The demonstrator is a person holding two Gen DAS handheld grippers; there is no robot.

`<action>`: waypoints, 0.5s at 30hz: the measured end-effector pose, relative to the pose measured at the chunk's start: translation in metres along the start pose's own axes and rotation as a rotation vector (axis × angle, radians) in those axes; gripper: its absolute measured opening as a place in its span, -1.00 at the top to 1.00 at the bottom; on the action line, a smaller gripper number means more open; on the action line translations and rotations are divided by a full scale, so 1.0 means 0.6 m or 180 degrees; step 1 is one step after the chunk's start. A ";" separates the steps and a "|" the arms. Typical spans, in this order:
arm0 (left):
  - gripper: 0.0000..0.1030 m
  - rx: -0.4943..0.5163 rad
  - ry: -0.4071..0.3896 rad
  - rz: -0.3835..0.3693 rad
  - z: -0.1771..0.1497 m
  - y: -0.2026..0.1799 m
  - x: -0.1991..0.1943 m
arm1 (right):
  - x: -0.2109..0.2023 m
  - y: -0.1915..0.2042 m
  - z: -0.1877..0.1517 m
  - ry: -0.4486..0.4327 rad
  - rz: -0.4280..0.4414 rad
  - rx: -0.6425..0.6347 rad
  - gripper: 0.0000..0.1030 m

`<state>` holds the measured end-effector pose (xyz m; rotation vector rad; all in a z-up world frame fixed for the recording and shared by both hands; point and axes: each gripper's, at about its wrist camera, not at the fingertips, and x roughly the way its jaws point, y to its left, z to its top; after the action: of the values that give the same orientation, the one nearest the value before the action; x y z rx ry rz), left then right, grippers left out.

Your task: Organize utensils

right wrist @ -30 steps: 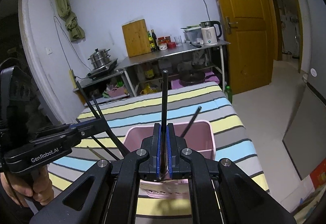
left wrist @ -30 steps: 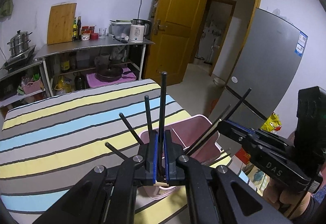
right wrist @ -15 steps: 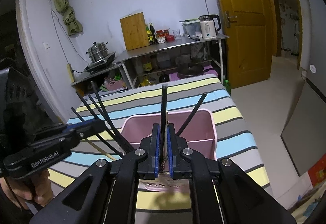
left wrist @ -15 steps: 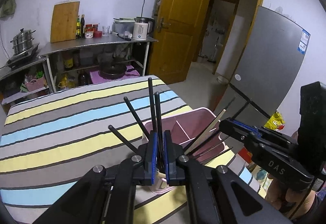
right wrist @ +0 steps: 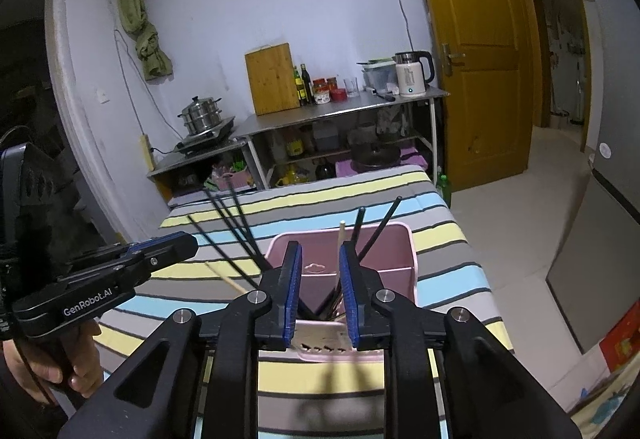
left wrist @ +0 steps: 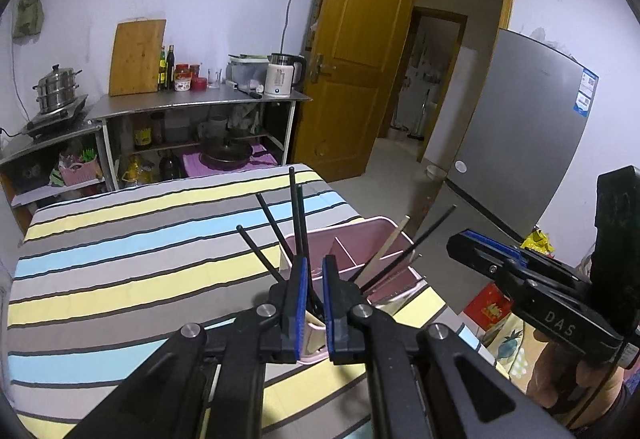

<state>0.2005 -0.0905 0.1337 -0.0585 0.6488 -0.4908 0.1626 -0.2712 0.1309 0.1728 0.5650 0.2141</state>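
1. The left gripper (left wrist: 312, 293) hovers over the left end of the pink utensil holder (left wrist: 394, 239), its blue-padded fingers apart with a narrow gap; nothing is seen pinched between them, so I judge it empty

2. Just ahead of that left gripper, a cluster of black chopsticks (left wrist: 298, 223) stands in the holder's left compartment; their long axes run upward and lean away from the camera, fanned slightly leftward, tips over the striped tablecloth (left wrist: 120, 259)

3. In the middle of the holder, seen from the right wrist view, a partition splits the pink utensil holder (right wrist: 412, 239) into compartments; a pale wooden chopstick (right wrist: 341, 239) stands nearly upright there, close beside the right-hand blue pad

4. Right of it, two more black chopsticks (right wrist: 384, 223) lean up and to the right, resting in the holder's right compartment

5. The right gripper (right wrist: 320, 295) sits directly above the near edge of the holder, fingers spread wide and holding nothing

6. Judgement: the utensils lie straight ahead of and below both grippers, with axes near vertical. The right gripper is nearer the wooden stick and the right pair, the left nearer the fanned cluster, so any regrasp would call for closing across a shaft from above, not from the side
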 end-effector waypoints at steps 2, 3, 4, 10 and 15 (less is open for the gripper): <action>0.84 0.0004 -0.0031 0.0002 -0.005 -0.003 -0.011 | -0.010 0.003 -0.006 -0.0021 0.0002 -0.0020 0.59; 0.83 0.0005 -0.0047 0.0001 -0.011 -0.005 -0.017 | -0.016 0.005 -0.010 -0.0032 0.0003 -0.0029 0.58; 0.83 0.0005 -0.0061 -0.0003 -0.012 -0.006 -0.021 | -0.021 0.009 -0.012 -0.0041 -0.0001 -0.0038 0.58; 0.83 0.0048 -0.0186 0.0022 -0.048 -0.016 -0.049 | -0.042 0.024 -0.045 -0.0089 -0.0023 -0.0114 0.57; 0.83 0.0055 -0.0227 0.0044 -0.083 -0.017 -0.062 | -0.051 0.033 -0.076 -0.0092 -0.0040 -0.0151 0.56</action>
<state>0.1411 -0.0778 0.1168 -0.0551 0.5746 -0.4788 0.1095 -0.2549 0.1133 0.1260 0.5317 0.2122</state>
